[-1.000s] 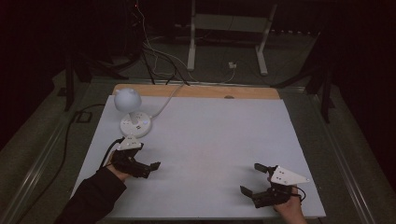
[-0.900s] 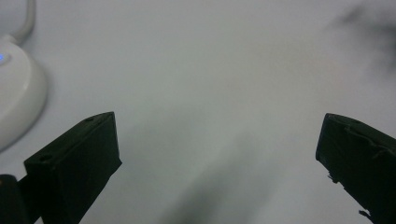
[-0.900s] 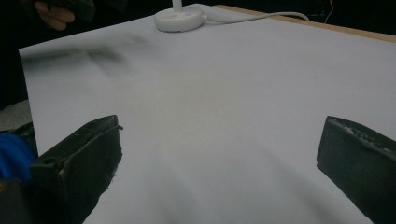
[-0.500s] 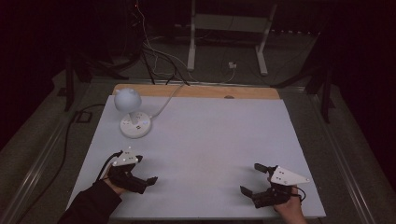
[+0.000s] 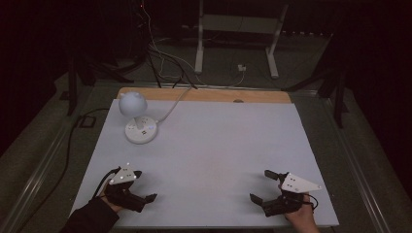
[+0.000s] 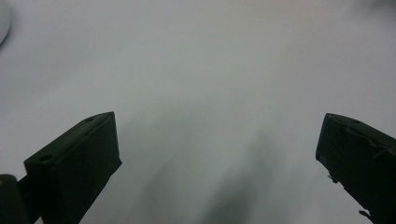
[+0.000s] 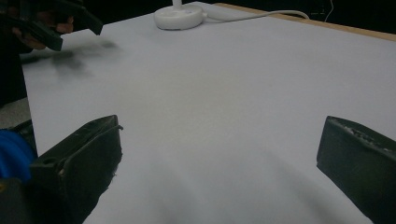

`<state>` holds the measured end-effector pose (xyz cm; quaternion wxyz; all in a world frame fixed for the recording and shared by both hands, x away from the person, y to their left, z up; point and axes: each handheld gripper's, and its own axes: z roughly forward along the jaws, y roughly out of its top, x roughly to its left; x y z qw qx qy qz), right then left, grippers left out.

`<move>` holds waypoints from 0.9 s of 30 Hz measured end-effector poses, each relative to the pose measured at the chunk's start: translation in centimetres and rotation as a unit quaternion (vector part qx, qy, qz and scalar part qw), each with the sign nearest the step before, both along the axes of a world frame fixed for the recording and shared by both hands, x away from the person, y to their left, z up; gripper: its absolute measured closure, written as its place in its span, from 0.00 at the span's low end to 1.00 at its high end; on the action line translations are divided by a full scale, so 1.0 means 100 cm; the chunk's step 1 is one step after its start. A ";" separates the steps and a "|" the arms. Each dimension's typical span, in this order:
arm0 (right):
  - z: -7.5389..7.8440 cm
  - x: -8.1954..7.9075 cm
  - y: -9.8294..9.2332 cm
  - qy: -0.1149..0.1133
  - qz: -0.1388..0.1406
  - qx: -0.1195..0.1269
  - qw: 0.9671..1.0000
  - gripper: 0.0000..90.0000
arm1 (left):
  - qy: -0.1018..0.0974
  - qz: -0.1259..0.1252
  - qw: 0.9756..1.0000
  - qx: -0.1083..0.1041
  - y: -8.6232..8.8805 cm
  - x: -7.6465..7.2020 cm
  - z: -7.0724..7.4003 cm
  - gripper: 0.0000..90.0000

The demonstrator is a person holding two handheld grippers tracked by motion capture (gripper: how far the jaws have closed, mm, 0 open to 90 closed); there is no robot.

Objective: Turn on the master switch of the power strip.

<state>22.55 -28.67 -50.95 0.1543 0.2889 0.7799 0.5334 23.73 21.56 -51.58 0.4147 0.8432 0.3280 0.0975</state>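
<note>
Your lamp [image 5: 137, 116] stands at the table's 10 o'clock, near the far-left corner of the white table sheet [image 5: 218, 145]: a round white base [image 5: 141, 132], a short stem, a pale globe head [image 5: 132, 103] leaning slightly left. Its white cord [image 5: 172, 104] runs off toward 1 o'clock over the wooden table edge [image 5: 204, 95]. In the right gripper view the base [image 7: 180, 17] sits at 11 o'clock with the cord [image 7: 261, 15] trailing right.

Handling, judged: light plastic, stiff, probably smooth and a bit slippery on the globe. The base looks weighted enough to stand but will slide on the sheet if pushed. The neck looks like the weak point; avoid levering on the head. Best hold appears to be the base rim or the stem low down. Mind the cord: it will drag and may tip the lamp if pulled taut.

Your left gripper [image 5: 138, 187] is at 7 o'clock, well apart from the lamp, jaws spread wide, nothing between them. Your right gripper [image 5: 265, 187] is at 5 o'clock, jaws likewise gaping and empty. The left one is nearer the lamp; reach toward 12 o'clock from there.
</note>
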 end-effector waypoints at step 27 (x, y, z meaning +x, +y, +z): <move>-0.001 0.000 0.001 0.003 0.004 -0.001 1.000 0.00 | -0.001 0.009 1.000 0.023 0.007 -0.005 -0.011 0.00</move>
